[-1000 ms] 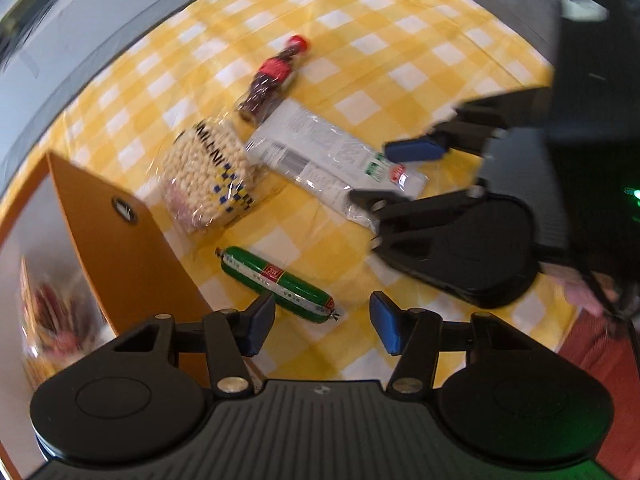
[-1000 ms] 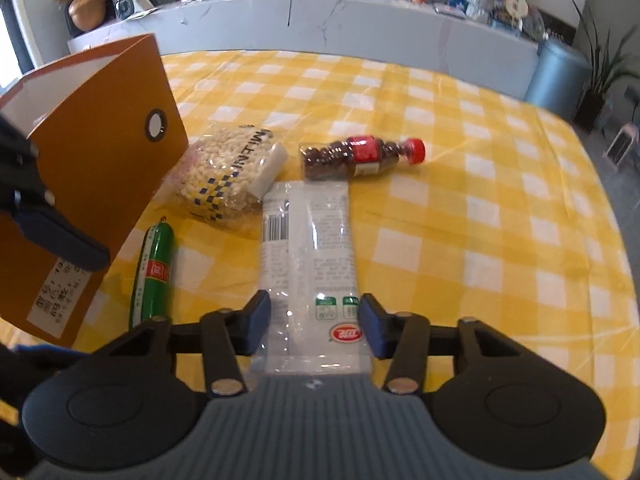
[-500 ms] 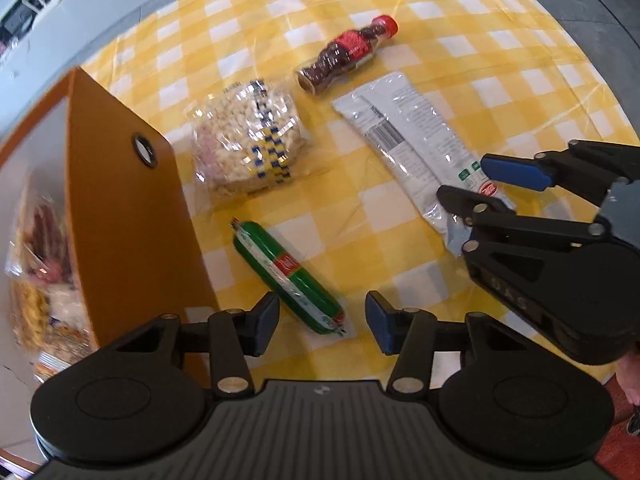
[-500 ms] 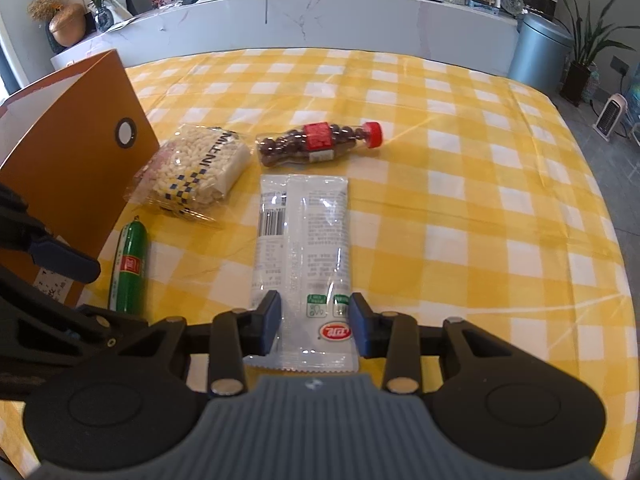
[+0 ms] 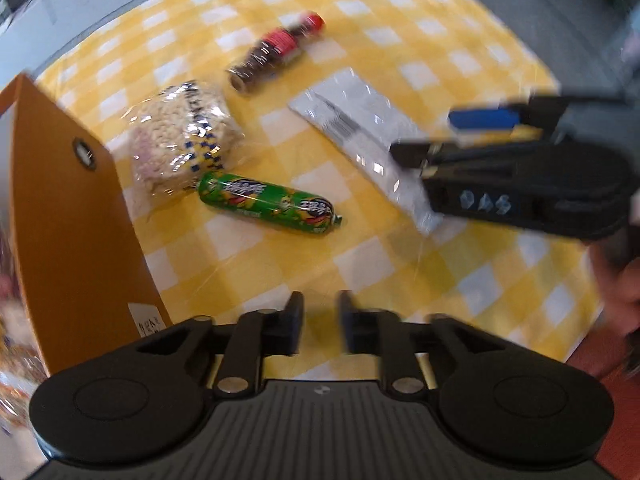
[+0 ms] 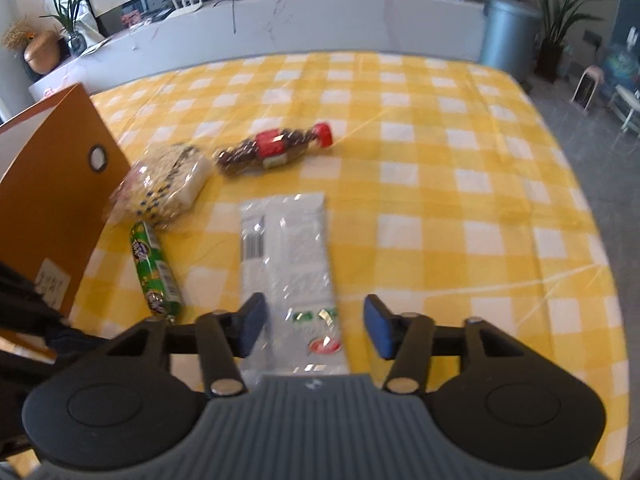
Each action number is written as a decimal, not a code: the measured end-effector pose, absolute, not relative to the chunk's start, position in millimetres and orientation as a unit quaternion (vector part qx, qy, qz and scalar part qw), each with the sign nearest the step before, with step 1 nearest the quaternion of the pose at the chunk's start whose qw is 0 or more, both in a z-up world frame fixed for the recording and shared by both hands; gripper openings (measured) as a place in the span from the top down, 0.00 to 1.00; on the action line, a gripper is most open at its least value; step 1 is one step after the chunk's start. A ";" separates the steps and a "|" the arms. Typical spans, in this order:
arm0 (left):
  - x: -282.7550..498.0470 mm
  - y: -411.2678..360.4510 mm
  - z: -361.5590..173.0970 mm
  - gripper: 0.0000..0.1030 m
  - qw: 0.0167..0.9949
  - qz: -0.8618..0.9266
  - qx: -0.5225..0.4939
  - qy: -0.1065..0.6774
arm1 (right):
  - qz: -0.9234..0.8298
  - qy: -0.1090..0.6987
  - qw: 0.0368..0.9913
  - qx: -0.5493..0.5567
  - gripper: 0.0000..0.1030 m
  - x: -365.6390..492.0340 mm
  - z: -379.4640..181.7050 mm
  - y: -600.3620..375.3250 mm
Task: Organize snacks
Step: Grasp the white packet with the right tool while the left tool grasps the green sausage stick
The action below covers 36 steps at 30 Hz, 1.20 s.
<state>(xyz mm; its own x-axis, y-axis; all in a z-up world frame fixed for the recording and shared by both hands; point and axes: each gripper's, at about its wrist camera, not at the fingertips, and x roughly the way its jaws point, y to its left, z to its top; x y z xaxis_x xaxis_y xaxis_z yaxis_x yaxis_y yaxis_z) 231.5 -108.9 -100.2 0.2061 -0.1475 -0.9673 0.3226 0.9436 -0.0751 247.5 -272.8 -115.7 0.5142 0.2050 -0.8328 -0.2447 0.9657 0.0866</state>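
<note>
Four snacks lie on the yellow checked tablecloth (image 6: 440, 200): a green sausage (image 5: 270, 202) (image 6: 154, 274), a clear bag of pale puffs (image 5: 182, 144) (image 6: 166, 186), a small red-capped bottle of dark sweets (image 5: 276, 54) (image 6: 274, 148) and a flat white packet (image 5: 364, 136) (image 6: 290, 270). My left gripper (image 5: 320, 320) is nearly shut and empty, back from the sausage. My right gripper (image 6: 314, 330) (image 5: 440, 136) is open, its jaws on either side of the white packet's near end.
An orange paper bag (image 5: 68, 216) (image 6: 48, 184) stands at the left, with wrapped snacks showing inside at its left edge. A grey counter (image 6: 320, 20) with plants, a vase and a bin lies beyond the table. The table's right edge drops to the floor.
My left gripper has pulled back and its jaws have narrowed. The green sausage has turned and rolled, a different side up. My right gripper's jaws have opened wider over the white packet.
</note>
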 end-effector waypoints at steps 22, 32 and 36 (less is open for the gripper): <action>268.7 -73.5 -117.1 0.42 0.812 0.021 -0.167 0.560 | 0.143 0.453 0.878 -0.058 0.35 258.1 -127.2 -251.1; 260.1 -91.7 -106.1 0.72 0.814 -0.068 -0.053 0.575 | 0.166 0.468 0.864 -0.086 0.46 252.4 -127.8 -243.1; 251.2 -102.1 -103.0 0.75 0.797 -0.106 0.039 0.594 | 0.174 0.479 0.855 -0.093 0.46 247.3 -125.7 -248.9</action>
